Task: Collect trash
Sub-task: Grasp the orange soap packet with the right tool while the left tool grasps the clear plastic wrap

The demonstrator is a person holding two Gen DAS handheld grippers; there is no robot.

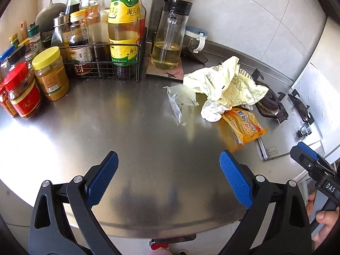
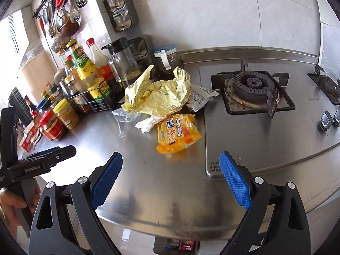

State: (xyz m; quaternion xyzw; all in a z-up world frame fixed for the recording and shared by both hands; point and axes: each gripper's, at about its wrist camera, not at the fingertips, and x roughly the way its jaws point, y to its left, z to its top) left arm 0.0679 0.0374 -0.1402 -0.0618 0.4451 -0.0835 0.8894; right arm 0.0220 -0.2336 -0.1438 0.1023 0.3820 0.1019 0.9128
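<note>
Both grippers hung with blue-padded jaws spread wide and holding nothing, the left gripper [image 1: 169, 163] and right gripper [image 2: 171, 165] poised just above the near edge of the brushed stainless-steel countertop [image 1: 131, 127], apparently lined up for a first pick. Landmark for the scene was the black cast-iron gas burner [image 2: 251, 89]. Nearest the grippers, just left of the burner's hob plate, lay an orange plastic soap wrapper [image 2: 177, 135], flat and easy to pinch. Touching its far end sat a crumpled white tissue [image 2: 147, 124] and, left of that, a clear plastic pouch [image 1: 180, 97]. Behind them, a crumpled pale-yellow plastic bag [image 2: 157, 93] was heaped over a white printed packet [image 2: 201, 94] beside the burner. Farther left of the burner, condiment bottles stood in a black wire rack [image 1: 102, 63], plainly kept items, not trash.
</note>
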